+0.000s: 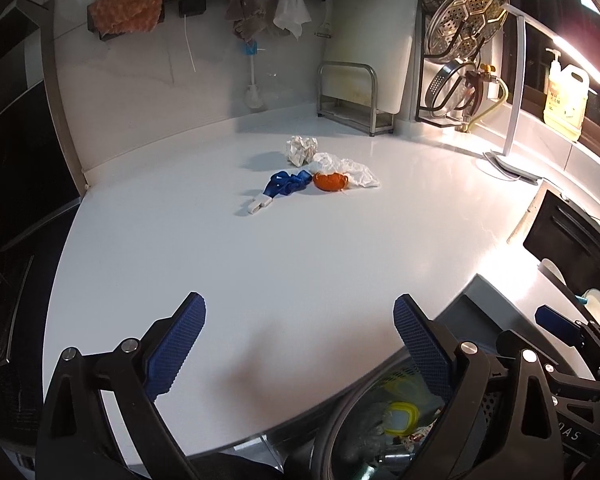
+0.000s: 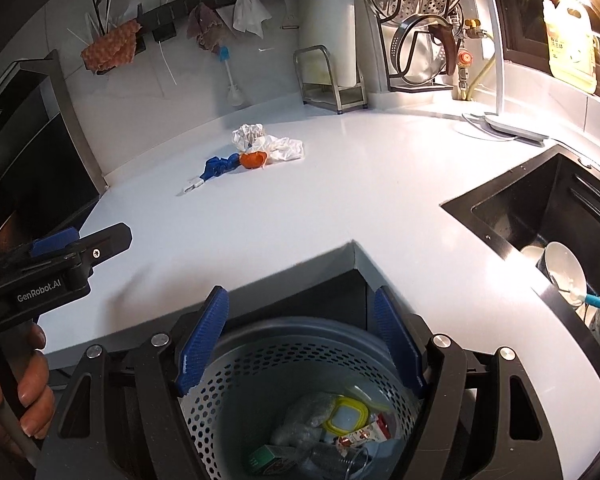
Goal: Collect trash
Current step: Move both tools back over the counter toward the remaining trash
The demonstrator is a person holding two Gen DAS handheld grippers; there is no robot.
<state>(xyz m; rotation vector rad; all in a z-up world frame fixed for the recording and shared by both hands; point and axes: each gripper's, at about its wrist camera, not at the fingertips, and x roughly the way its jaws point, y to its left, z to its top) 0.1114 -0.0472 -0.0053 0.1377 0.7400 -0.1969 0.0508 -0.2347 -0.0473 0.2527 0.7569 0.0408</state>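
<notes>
Both grippers — left gripper (image 1: 300, 344), right gripper (image 2: 300, 340) — are hanging with jaws wide, empty. The trash pile (image 1: 319, 170) is lying well ahead of the jaws on the counter (image 1: 260, 272) — the flimsy plastic bag (image 1: 351, 170) risks slipping or dragging neighbours along.

The left wrist view looks low across the counter (image 1: 300, 260) toward the back wall. The right wrist view tilts down over the bin (image 2: 300, 360) at bottom centre. Both share the distant trash pile (image 1: 319, 172) in mid-frame.

White table (image 1: 300, 272). Blue strap (image 1: 287, 184), orange peel (image 1: 330, 181), white crumpled paper (image 1: 301, 149), white plastic bag (image 1: 345, 168). Grey perforated bin (image 2: 300, 364). Blue ribbed gripper pads (image 1: 176, 348).
</notes>
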